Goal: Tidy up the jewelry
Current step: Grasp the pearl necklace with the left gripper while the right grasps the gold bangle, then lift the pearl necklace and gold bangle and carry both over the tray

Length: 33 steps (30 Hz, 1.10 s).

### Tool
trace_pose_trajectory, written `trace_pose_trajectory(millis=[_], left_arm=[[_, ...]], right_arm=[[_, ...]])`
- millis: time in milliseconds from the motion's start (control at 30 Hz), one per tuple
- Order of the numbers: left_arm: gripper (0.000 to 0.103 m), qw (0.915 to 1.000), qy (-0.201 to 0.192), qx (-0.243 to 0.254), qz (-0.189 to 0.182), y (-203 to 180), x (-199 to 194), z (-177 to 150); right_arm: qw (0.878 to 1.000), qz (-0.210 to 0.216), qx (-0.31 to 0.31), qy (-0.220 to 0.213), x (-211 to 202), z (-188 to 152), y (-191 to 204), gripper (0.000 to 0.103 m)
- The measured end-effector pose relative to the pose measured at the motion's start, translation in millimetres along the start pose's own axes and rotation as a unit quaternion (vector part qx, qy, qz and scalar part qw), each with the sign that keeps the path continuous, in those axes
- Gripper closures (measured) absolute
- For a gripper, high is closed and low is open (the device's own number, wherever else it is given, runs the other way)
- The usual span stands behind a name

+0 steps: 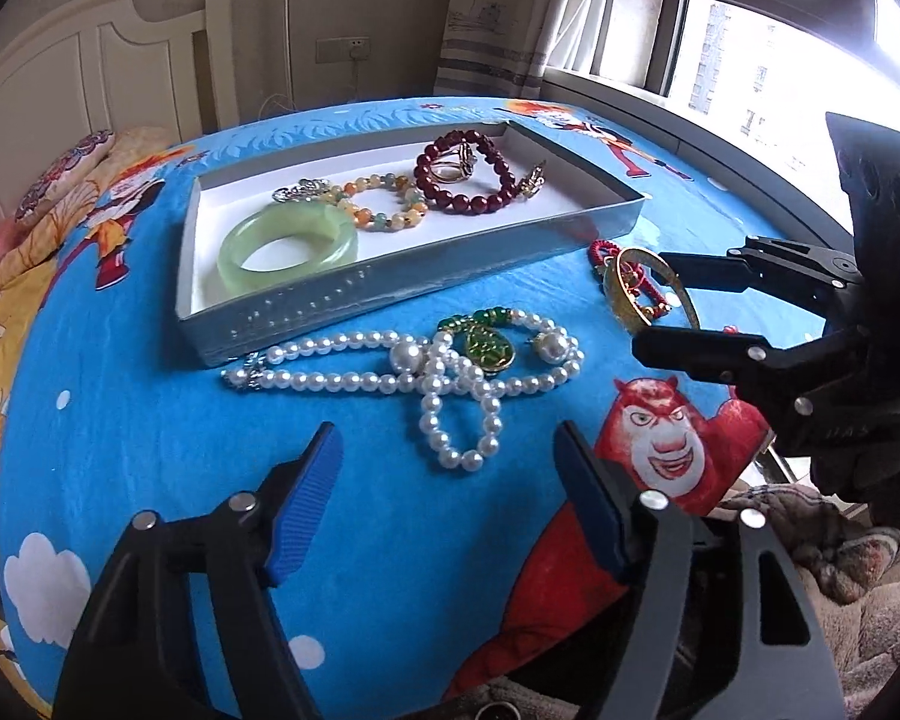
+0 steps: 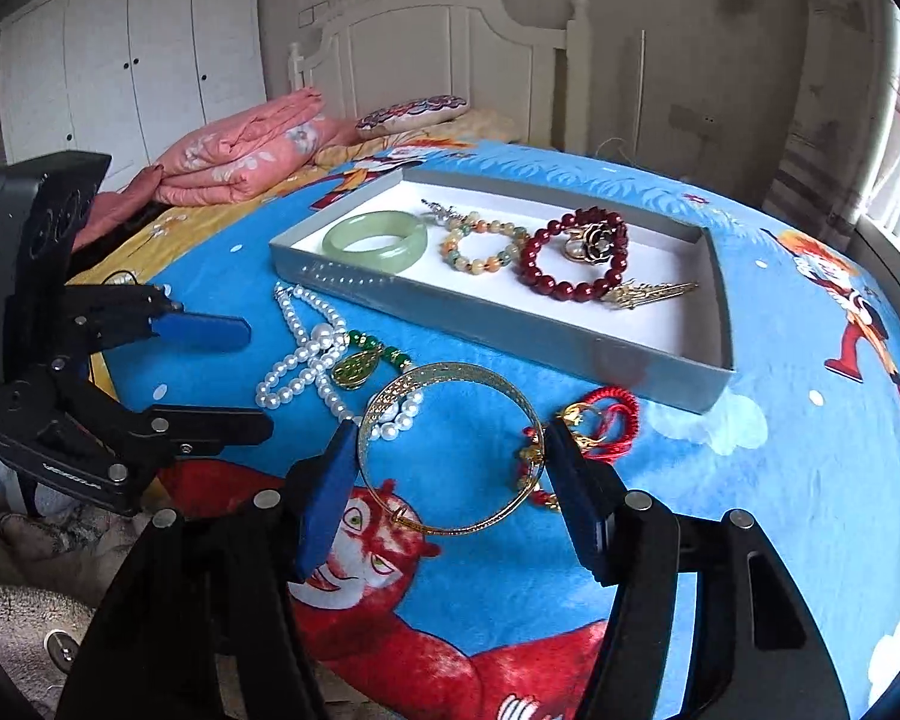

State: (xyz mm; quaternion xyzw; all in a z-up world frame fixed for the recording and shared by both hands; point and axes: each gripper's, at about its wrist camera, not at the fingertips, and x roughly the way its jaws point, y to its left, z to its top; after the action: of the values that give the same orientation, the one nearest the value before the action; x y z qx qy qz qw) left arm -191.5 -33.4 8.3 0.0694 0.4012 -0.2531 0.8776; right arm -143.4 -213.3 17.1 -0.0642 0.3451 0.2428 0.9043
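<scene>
A grey tray (image 1: 390, 288) (image 2: 450, 324) on the blue cartoon bedspread holds a green jade bangle (image 1: 234, 258) (image 2: 378, 258), a multi-colour bead bracelet (image 1: 384, 219), a dark red bead bracelet (image 1: 468, 204) and small gold pieces. My right gripper (image 2: 450, 456) (image 1: 648, 303) is shut on a gold bangle (image 2: 450, 367) (image 1: 618, 294), one pad on each side. A red cord bracelet (image 2: 618, 402) lies just behind it. My left gripper (image 1: 447, 450) (image 2: 258, 372) stands open above the near end of a pearl necklace (image 1: 354, 384) (image 2: 306, 360) with a green pendant (image 1: 489, 351), touching nothing.
A folded pink quilt (image 2: 240, 162) and a patterned pillow (image 2: 411, 111) lie near the white headboard (image 2: 426, 30). A window (image 1: 750, 48) runs along the far side. The bed's near edge drops to rumpled fabric (image 1: 840, 570) by the grippers.
</scene>
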Motion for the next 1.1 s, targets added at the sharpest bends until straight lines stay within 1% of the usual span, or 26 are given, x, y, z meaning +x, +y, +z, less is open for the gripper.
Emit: trace_pose_trajectory(millis=[33,67,100,133,167,200,267,333,367,400,667,867,1100], left_arm=[[0.041,1.0000,0.003,-0.001,-0.003,-1.1,4.2,1.7],[0.041,1.0000,0.001,0.000,0.002,-2.5,6.6,3.3],[0.046,1.0000,0.000,0.001,0.004,-3.4,8.3,4.6],[0.063,1.0000,-0.001,0.003,0.001,-4.6,9.6,6.2],[0.076,1.0000,-0.001,0.007,-0.004,-5.9,10.3,7.5],[0.085,0.9999,0.002,0.011,-0.008,-7.1,10.7,8.4],[0.087,0.9997,-0.001,0.021,-0.009,-11.2,8.8,8.3],[0.089,0.9994,-0.011,0.034,0.003,-15.9,4.5,6.7],[0.094,0.9991,-0.016,0.038,0.007,-17.4,0.9,6.5],[0.096,0.9990,-0.020,0.039,0.007,-17.6,-3.4,7.6],[0.096,0.9960,-0.082,0.034,0.010,-13.6,-50.8,25.9],[0.096,0.9931,-0.104,0.049,0.020,-17.8,-67.3,42.6],[0.096,0.9876,-0.136,0.071,0.034,-21.6,-90.0,72.6]], right_arm=[[1.000,0.000,0.004,-0.003,-2.2,0.1,-2.4,0.042],[1.000,-0.001,0.006,-0.006,-3.6,-0.4,-3.9,0.042],[1.000,-0.001,0.007,-0.008,-4.4,-0.7,-4.8,0.042],[1.000,0.000,0.008,-0.009,-3.9,-0.6,-4.8,0.042],[1.000,0.001,0.008,-0.010,-4.5,-1.2,-4.8,0.042],[1.000,0.001,0.008,-0.010,-3.8,-1.2,-4.4,0.042],[1.000,0.002,0.007,-0.011,-3.7,-1.9,-3.8,0.042],[1.000,0.000,0.005,-0.013,-4.8,-1.8,-3.1,0.042],[1.000,-0.002,0.004,-0.015,-5.8,-1.3,-2.9,0.042],[1.000,-0.004,0.004,-0.018,-7.6,-1.4,-2.9,0.042],[0.999,-0.011,0.006,-0.048,-23.0,5.2,-2.9,0.042],[0.998,-0.014,0.002,-0.064,-31.9,10.6,0.0,0.042],[0.997,-0.018,0.001,-0.077,-41.4,16.7,0.0,0.042]])
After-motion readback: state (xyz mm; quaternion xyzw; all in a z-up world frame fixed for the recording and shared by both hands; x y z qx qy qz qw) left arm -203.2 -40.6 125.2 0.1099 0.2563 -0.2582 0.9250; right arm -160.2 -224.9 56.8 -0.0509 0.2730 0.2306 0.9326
